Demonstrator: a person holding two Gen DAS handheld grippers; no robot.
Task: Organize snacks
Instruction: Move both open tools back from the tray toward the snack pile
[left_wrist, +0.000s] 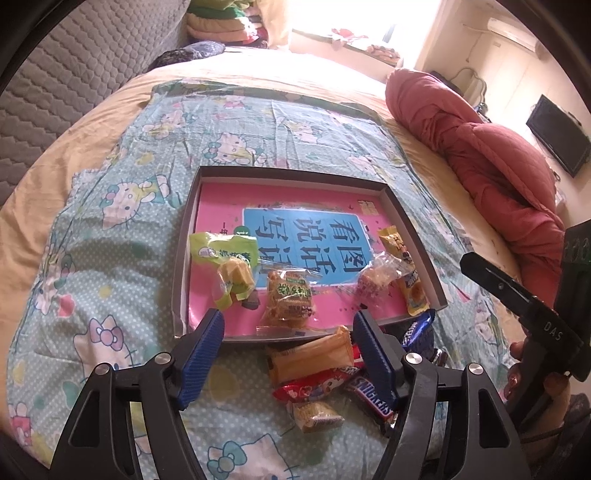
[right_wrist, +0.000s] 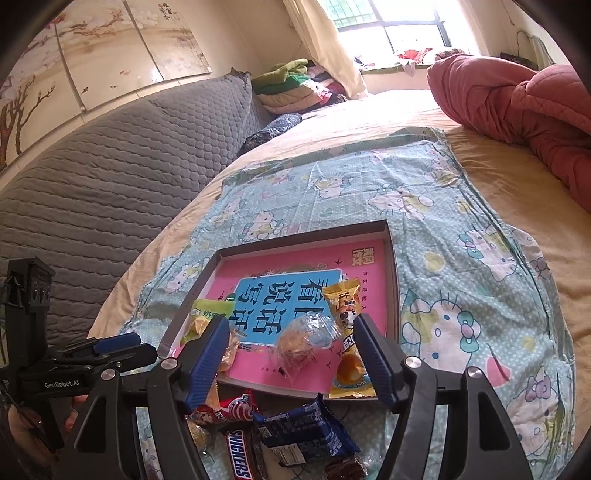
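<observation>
Nearest us, the left gripper (left_wrist: 288, 332) hangs w/ its blue jaws spread wide and nothing between the pads. Directly under and just ahead of it sits the loose pile of snacks not yet sorted: an orange wafer pack (left_wrist: 310, 354), a red candy wrapper (left_wrist: 314, 386), a Snickers bar (left_wrist: 373, 397), a small tan packet (left_wrist: 317, 417) and a dark blue pack (left_wrist: 415, 330).

We judge the wafer pack the likeliest next pick. It lies between the left jaws' line of reach, long axis running across, tilted up toward the right, so the jaws would close along its length unless the wrist turns. The left hand is nearer to it.

The right gripper (right_wrist: 288, 339) is also spread open and empty. It hovers over the near edge of the tray (right_wrist: 393, 266), w/ a clear-wrapped cake (right_wrist: 299, 343) and a yellow stick pack (right_wrist: 347, 328) lying below its jaws, not touched.

Past the pile, the shallow grey tray holds a pink book plus four or five snacks, incl. a green packet (left_wrist: 225, 258) and an orange-brown packet (left_wrist: 290, 299), all in its near half.

Everything rests on a teal cartoon-cat cloth (left_wrist: 110, 258) spread over a beige bed. Farther off: a pink quilt (left_wrist: 498, 155) bunched at right, a grey quilted headboard (right_wrist: 92, 177) at left, folded blankets and a bright window at the back.
</observation>
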